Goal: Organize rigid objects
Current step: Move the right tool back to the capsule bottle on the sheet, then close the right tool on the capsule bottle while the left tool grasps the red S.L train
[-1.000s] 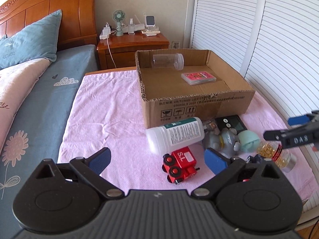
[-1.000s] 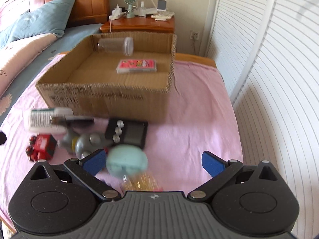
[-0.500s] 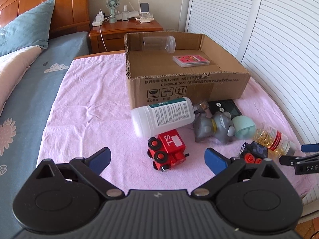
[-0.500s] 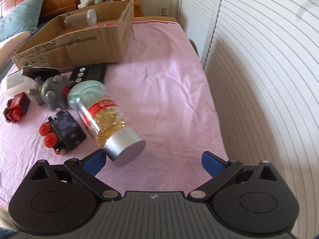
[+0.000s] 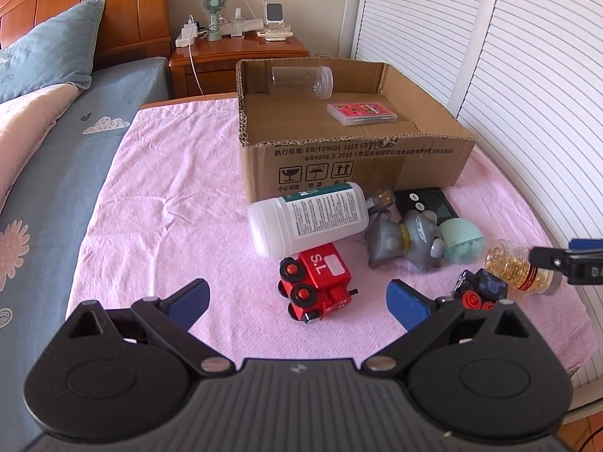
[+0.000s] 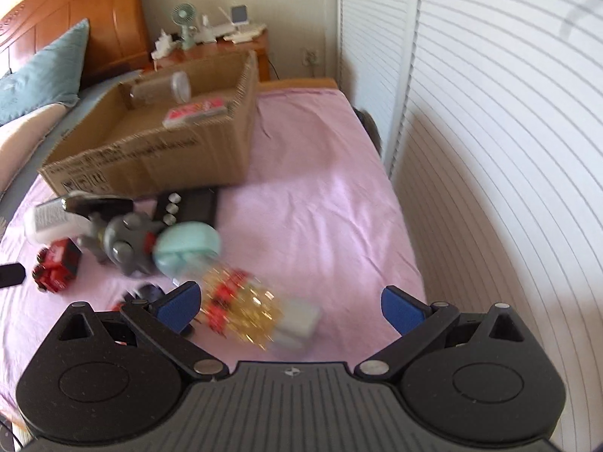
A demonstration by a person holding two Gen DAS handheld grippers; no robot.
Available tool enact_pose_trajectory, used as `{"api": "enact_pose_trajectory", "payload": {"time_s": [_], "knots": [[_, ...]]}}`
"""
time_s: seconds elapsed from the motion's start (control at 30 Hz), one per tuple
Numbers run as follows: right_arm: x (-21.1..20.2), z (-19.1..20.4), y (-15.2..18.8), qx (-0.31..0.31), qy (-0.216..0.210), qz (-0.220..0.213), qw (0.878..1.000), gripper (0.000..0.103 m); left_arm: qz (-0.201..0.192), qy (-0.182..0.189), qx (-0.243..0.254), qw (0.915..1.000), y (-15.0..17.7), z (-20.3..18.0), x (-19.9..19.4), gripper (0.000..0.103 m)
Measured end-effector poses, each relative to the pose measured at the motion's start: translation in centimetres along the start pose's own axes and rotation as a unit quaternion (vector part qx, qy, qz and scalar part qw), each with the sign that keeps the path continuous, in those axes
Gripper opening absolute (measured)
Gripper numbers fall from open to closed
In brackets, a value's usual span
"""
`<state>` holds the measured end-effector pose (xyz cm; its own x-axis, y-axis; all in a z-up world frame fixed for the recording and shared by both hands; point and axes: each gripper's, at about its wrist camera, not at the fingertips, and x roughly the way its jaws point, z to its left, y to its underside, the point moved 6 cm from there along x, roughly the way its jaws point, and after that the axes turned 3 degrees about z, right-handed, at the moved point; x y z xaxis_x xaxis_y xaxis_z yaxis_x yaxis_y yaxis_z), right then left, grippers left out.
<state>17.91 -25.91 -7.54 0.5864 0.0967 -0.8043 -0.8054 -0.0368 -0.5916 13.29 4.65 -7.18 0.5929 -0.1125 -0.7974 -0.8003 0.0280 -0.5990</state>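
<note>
Both tongs have swung back toward the pile; right tongs (image 6: pixel 288 303) spread wide around the capsule bottle (image 6: pixel 241 309) near the bed's right edge, left tongs (image 5: pixel 297 299) released before the red train (image 5: pixel 314 282), box (image 5: pixel 361 158) waiting behind

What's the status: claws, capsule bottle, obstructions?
Both claws open: left claw, right claw. Capsule bottle lies between right claw's fingers, ungripped. Mint egg toy sits just behind it.

Wooden headboard (image 5: pixel 75 11) upper left, nightstand (image 5: pixel 241 56) top centre, white louvred doors (image 5: pixel 508 56) right, daylight.
</note>
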Motion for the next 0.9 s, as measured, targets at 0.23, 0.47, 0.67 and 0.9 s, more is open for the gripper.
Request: {"api": "enact_pose_trajectory", "payload": {"time_s": [0.23,0.47,0.67,0.9], "knots": [[2.9,2.8,-0.3,-0.04,0.058,0.003,0.998,0.103,0.003,0.001,-0.004,1.0,0.4,0.4,0.1,0.1],[2.4,0.4,2.1,-0.028,0.065,0.033,0.997,0.103,0.013,0.004,-0.008,0.9999,0.7,0.7,1.0,0.1],[3.2,-0.9,4.2,-0.013,0.042,0.052,0.998,0.103,0.016,0.008,-0.012,0.9998,0.7,0.4,1.9,0.1],[3.0,-1.0,4.7,-0.021,0.029,0.032,0.999,0.103,0.018,-0.002,-0.021,0.9996,0.4,0.1,3.8,0.1]]}}
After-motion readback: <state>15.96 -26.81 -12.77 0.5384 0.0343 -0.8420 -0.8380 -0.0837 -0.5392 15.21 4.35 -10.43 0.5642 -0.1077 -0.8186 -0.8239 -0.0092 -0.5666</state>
